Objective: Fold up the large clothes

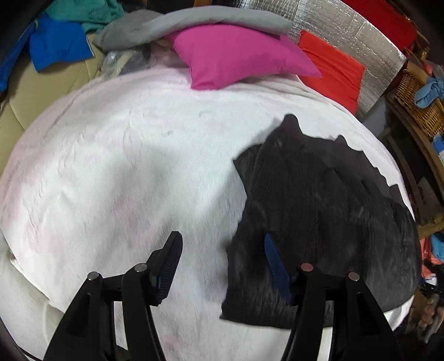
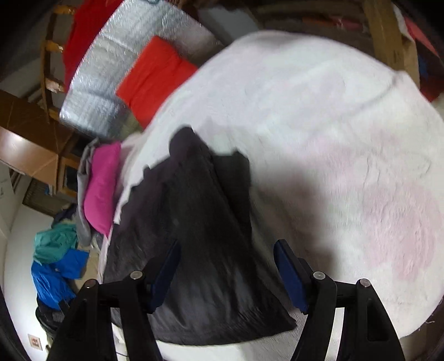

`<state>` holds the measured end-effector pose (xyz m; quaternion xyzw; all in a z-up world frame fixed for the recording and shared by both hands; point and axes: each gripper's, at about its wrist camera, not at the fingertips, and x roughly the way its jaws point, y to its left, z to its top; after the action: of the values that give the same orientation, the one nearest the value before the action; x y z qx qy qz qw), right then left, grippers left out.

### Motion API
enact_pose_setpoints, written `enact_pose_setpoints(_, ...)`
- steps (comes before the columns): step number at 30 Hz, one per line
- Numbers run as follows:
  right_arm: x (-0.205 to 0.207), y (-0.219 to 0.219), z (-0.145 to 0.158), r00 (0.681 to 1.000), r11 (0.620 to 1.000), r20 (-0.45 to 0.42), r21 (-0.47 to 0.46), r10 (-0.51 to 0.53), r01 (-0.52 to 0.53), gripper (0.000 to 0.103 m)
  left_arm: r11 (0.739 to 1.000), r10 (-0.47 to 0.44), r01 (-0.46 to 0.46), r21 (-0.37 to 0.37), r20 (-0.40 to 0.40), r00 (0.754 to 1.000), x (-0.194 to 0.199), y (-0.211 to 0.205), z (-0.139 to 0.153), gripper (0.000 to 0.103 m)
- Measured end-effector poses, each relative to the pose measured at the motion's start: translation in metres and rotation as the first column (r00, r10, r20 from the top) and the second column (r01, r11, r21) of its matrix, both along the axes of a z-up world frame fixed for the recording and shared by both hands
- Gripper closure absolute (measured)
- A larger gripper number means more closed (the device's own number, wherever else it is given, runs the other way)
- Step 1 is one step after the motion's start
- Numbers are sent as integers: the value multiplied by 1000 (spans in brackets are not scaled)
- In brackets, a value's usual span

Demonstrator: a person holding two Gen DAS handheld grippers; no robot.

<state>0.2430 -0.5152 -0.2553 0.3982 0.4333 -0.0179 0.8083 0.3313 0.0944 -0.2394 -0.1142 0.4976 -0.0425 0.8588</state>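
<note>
A large black garment (image 1: 319,222) lies partly folded on a white fluffy blanket (image 1: 125,166) over the bed. In the left wrist view it is at the right, near the bed's edge. My left gripper (image 1: 222,250) is open and empty, above the garment's left edge; its right finger (image 1: 276,266) is over the cloth, its left finger over the blanket. In the right wrist view the garment (image 2: 205,236) runs from the centre down to the lower edge. My right gripper (image 2: 227,258) is open and empty, its jaws spread over the garment's near end.
A pink pillow (image 1: 236,55), a grey cloth (image 1: 194,25) and a red cushion (image 1: 333,69) lie at the head of the bed. A silver foil panel (image 1: 347,25) stands behind. Blue and teal clothes (image 1: 61,36) are piled at left. A wicker basket (image 1: 416,105) is at right.
</note>
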Motion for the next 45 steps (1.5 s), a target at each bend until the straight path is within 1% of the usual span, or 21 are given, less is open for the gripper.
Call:
enact_pose_setpoints(1, -1, 3, -1, 1000, 1000, 3, -15, 6, -6, 72, 1000, -7, 7, 0, 1, 1000, -2, -1, -4, 41)
enact_pose_setpoints(3, -3, 9, 4, 1000, 998, 13, -66, -3, 4, 72, 999, -20, 20, 43, -6, 1000, -1, -6, -12, 39)
enact_pose_setpoints(4, -2, 11, 4, 1000, 996, 7, -94, -11, 11, 73, 995, -26, 28, 95, -22, 999, 2, -11, -19, 38)
enact_pose_setpoints(6, 5, 17, -4, 998, 988, -50, -156, -24, 16, 73, 989, -26, 33, 145, -55, 998, 6, -15, -31, 38)
enact_pose_setpoints(8, 9, 23, -9, 996, 984, -89, -180, -13, -3, 73, 989, -21, 29, 144, -51, 998, 5, -14, -32, 38)
enact_pose_setpoints(11, 1, 25, 4, 998, 977, -54, -213, -23, 11, 72, 990, -11, 13, 143, -18, 1000, -3, -10, -25, 38)
enact_pose_setpoints(12, -5, 25, 9, 999, 978, -33, -209, -30, 23, 69, 991, -2, 3, 131, -9, 1000, -6, -8, -22, 38)
enact_pose_setpoints(15, -30, 24, 21, 997, 978, 40, -194, -73, 79, 41, 998, 16, -19, 68, 47, 999, -21, -2, -10, 38)
enact_pose_setpoints(18, -54, 31, 37, 985, 974, 150, -200, -80, 110, 40, 1000, 1, -4, 24, 144, 990, -46, -6, 4, 38)
enact_pose_setpoints(21, -68, 50, 45, 971, 986, 235, -150, -30, 67, 40, 999, -42, 35, 37, 201, 979, -69, -21, 10, 37)
enact_pose_setpoints(23, -76, 62, 43, 967, 994, 255, -112, 21, 8, 40, 996, -71, 60, 61, 197, 978, -77, -34, 8, 36)
enact_pose_setpoints(25, -79, 73, 31, 976, 998, 217, -55, 35, -23, 40, 994, -105, 97, 53, 160, 982, -81, -44, 0, 36)
enact_pose_setpoints(27, -80, 78, 9, 983, 995, 179, 78, 45, -60, 40, 990, -136, 133, 36, 104, 985, -84, -54, -11, 36)
enact_pose_setpoints(28, -80, 79, -4, 987, 983, 157, 167, 47, -73, 40, 990, -143, 142, 22, 80, 986, -85, -58, -16, 36)
enact_pose_setpoints(30, -78, 81, -25, 994, 961, 100, 269, 36, -62, 40, 987, -156, 157, -35, 40, 987, -84, -62, -25, 36)
enact_pose_setpoints(33, -65, 81, -41, 999, 956, 44, 293, 14, -27, 40, 985, -141, 139, -100, -10, 990, -77, -64, -33, 36)
enact_pose_setpoints(37, -52, 72, -54, 995, 931, 56, 360, -82, 56, 40, 984, -80, 81, -159, 12, 997, -71, -57, -28, 36)
enact_pose_setpoints(40, -46, 66, -70, 988, 898, 32, 421, -154, 126, 40, 988, -60, 61, -138, 15, 998, -67, -58, -28, 34)
enact_pose_setpoints(42, -46, 67, -75, 981, 877, 42, 456, -189, 150, 39, 991, -55, 56, -121, 9, 998, -65, -63, -31, 33)
enact_pose_setpoints(44, -44, 70, -67, 978, 900, 76, 409, -196, 148, 43, 994, -52, 52, -95, 8, 999, -62, -68, -35, 32)
enact_pose_setpoints(45, -43, 73, -60, 976, 920, 95, 363, -195, 149, 52, 995, -50, 51, -85, 9, 999, -60, -70, -36, 32)
